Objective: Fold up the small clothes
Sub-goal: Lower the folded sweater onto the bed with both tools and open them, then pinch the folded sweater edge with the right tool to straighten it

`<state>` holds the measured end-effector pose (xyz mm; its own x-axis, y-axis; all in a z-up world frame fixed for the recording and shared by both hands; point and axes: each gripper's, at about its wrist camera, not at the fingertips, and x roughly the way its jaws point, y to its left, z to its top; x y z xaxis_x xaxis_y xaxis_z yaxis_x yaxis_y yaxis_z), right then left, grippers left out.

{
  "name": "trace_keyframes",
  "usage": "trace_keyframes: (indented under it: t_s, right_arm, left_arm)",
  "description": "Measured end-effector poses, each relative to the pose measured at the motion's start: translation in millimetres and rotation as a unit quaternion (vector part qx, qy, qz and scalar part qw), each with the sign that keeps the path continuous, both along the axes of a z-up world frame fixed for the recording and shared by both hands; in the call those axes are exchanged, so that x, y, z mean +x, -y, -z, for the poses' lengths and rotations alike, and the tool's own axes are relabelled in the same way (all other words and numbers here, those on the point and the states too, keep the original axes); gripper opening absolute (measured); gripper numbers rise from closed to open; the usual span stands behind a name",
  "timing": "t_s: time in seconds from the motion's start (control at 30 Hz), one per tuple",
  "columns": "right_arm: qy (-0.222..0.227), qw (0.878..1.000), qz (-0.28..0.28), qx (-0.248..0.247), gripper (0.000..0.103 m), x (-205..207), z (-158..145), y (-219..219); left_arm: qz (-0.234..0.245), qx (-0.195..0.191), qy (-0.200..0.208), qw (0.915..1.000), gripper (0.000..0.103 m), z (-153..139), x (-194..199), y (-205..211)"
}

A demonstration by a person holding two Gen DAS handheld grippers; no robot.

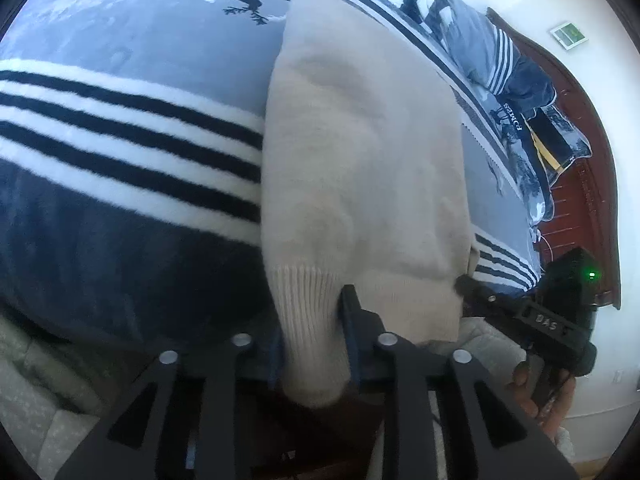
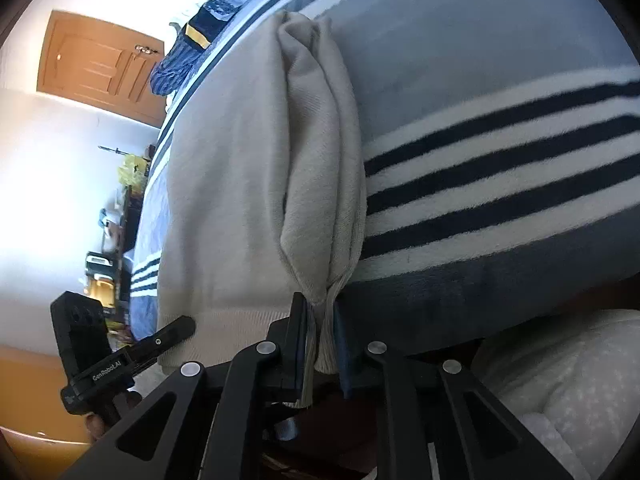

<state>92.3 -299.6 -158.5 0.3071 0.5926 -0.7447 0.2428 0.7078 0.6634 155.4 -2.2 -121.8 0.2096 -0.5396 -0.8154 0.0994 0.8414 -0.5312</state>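
Observation:
A cream knit sweater (image 1: 360, 140) lies folded lengthwise on a grey blanket with white and navy stripes (image 1: 120, 120). My left gripper (image 1: 312, 308) is shut on a thick bunch of its ribbed hem at the near edge; the left finger is hidden behind the cloth. The right gripper's fingertip (image 1: 472, 284) touches the hem's other corner. In the right wrist view the sweater (image 2: 232, 180) has a doubled fold along its right side, and my right gripper (image 2: 320, 320) is shut on the near end of that fold. The left gripper (image 2: 180, 328) shows at the lower left, at the hem.
Pillows (image 1: 480, 48) and a dark wooden headboard (image 1: 580, 200) lie at the bed's far end. A wooden door (image 2: 96, 68) and cluttered shelves (image 2: 116, 220) stand beyond the bed. White quilted fabric (image 2: 560, 380) sits below the blanket's near edge. A hand (image 1: 528, 384) holds the right gripper.

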Motion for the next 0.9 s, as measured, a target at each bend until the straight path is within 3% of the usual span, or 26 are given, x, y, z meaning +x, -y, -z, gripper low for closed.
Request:
trace_keyframes:
  t_s: [0.07, 0.1, 0.17, 0.23, 0.3, 0.4, 0.6, 0.8, 0.9]
  right_arm:
    - [0.014, 1.0, 0.009, -0.022, 0.022, -6.1, -11.2, 1.6]
    - [0.024, 0.999, 0.017, -0.026, 0.033, -6.1, -17.2, -0.2]
    - [0.052, 0.998, 0.031, -0.024, 0.043, -9.8, -31.2, 5.2]
    - [0.071, 0.996, 0.044, -0.023, 0.052, -8.4, -41.9, 10.8]
    - [0.079, 0.996, 0.043, -0.013, 0.052, 0.9, -46.1, 14.7]
    - [0.087, 0.995, 0.044, -0.005, 0.052, 21.3, -49.4, 19.4]
    - [0.085, 0.996, 0.035, -0.003, 0.052, 82.1, -32.6, 25.1]
    - [0.059, 0.997, 0.035, 0.024, 0.035, 123.9, 3.8, 27.7]
    - [0.06, 0.996, 0.03, 0.052, 0.022, 127.8, 19.4, 24.5]
  left_arm:
    - [-0.005, -0.006, 0.0, 1.0, 0.037, -3.0, -1.9, -4.3]
    - [-0.01, -0.011, 0.002, 0.9999, 0.04, -7.0, -2.4, -8.3]
    - [-0.015, -0.014, 0.019, 0.9996, 0.043, -18.0, -1.7, -12.4]
    - [-0.023, -0.011, 0.048, 0.9985, 0.063, -36.0, 4.8, -15.4]
    - [-0.031, -0.002, 0.072, 0.9969, 0.072, -49.0, 14.0, -13.8]
    - [-0.012, 0.018, 0.081, 0.9964, 0.072, -55.7, 38.0, -0.8]
    - [-0.024, 0.052, 0.082, 0.995, 0.072, -42.8, 94.2, 13.1]
    - [-0.022, 0.056, 0.055, 0.9966, 0.072, -18.6, 133.4, 26.9]
    - [-0.029, 0.051, 0.042, 0.9974, 0.049, -8.8, 139.7, 29.4]
